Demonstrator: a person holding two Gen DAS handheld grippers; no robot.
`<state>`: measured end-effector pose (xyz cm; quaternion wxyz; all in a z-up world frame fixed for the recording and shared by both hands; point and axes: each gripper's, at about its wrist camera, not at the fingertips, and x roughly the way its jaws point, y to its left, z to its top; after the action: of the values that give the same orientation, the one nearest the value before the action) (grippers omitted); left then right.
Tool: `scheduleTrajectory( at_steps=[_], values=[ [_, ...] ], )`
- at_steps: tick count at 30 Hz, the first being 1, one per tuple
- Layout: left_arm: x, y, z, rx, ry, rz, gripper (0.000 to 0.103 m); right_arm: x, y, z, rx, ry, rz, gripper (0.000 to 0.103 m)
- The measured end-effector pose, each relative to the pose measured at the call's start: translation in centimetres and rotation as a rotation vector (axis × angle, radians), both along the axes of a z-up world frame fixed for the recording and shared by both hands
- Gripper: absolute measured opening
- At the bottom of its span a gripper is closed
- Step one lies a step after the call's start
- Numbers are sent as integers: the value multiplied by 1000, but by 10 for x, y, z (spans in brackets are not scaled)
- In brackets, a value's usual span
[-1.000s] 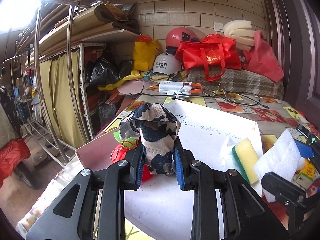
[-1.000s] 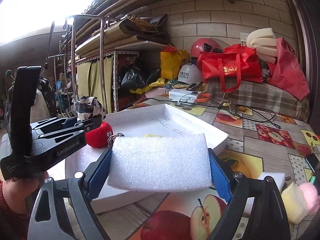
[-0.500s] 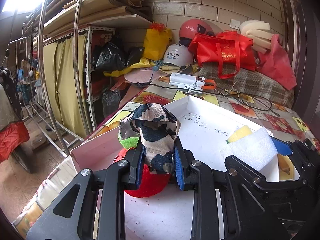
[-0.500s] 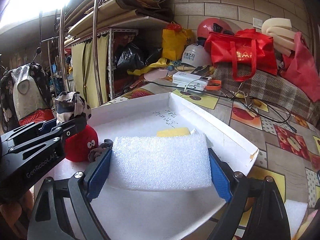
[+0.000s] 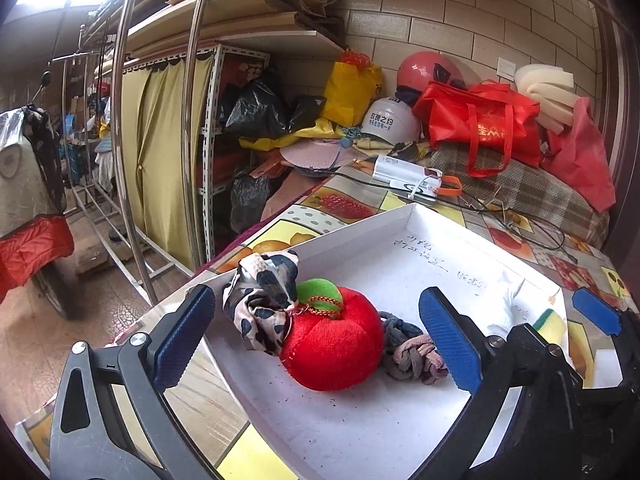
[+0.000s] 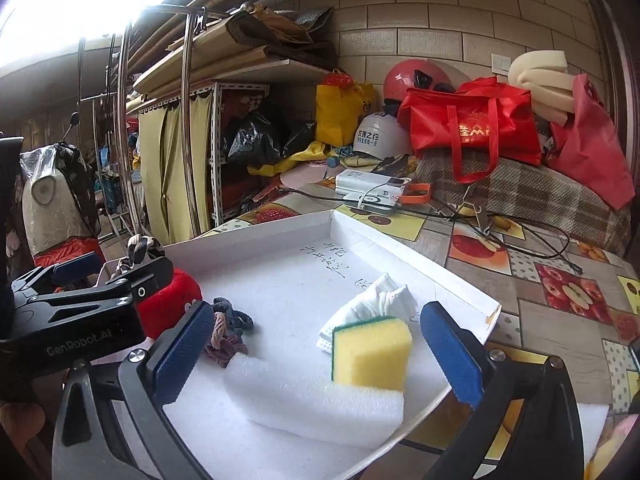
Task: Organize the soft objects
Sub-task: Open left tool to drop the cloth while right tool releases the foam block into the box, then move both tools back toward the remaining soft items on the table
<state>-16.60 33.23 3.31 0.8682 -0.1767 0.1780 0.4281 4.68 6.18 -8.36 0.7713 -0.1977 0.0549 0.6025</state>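
A white tray (image 5: 360,432) lies on the table. In it, the left wrist view shows a patterned cloth (image 5: 264,300) leaning on a red plush apple (image 5: 332,344), with braided hair ties (image 5: 412,356) beside it. My left gripper (image 5: 316,344) is open around them and holds nothing. In the right wrist view, a white foam block (image 6: 316,396) lies in the tray (image 6: 280,272) with a yellow sponge (image 6: 372,352) and a white cloth (image 6: 376,304) behind it. My right gripper (image 6: 316,356) is open above the foam. The plush apple (image 6: 168,304) and hair ties (image 6: 228,332) show at left.
The fruit-patterned table (image 6: 552,292) carries cables (image 6: 500,220) and a white power bank (image 6: 372,192). Behind it are red bags (image 6: 468,128), helmets (image 6: 380,136) and foam rolls (image 6: 540,76). A metal rack (image 5: 192,120) and curtained shelves stand to the left. More soft items lie at the table's right edge (image 6: 612,444).
My left gripper opened and let the patterned cloth down beside the plush apple. My right gripper opened and left the white foam block in the tray in front of the sponge.
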Motion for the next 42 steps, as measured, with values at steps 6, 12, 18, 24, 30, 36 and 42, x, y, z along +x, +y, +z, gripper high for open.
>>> scheduleTrajectory(
  at_steps=[6, 12, 18, 24, 30, 36, 42],
  values=[
    [1, -7, 1, 37, 8, 4, 103, -2, -6, 2, 46, -15, -1, 103],
    [-4, -19, 5, 103, -6, 18, 103, -5, -26, 2, 88, -35, 14, 103],
    [-9, -44, 10, 211, -33, 0, 103, -8, -62, 2, 156, -45, 10, 103],
    [-1, -63, 11, 220, -15, -88, 103, -6, -92, 0, 143, -31, 26, 103],
    [11, -87, 10, 195, -14, -204, 103, 23, -128, 2, 161, 15, -47, 103],
    [40, -133, 10, 191, 21, -403, 103, 63, -170, 9, 186, 28, -167, 103],
    [70, -175, 8, 151, 66, -524, 103, 107, -213, 16, 208, 48, -311, 103]
  ],
)
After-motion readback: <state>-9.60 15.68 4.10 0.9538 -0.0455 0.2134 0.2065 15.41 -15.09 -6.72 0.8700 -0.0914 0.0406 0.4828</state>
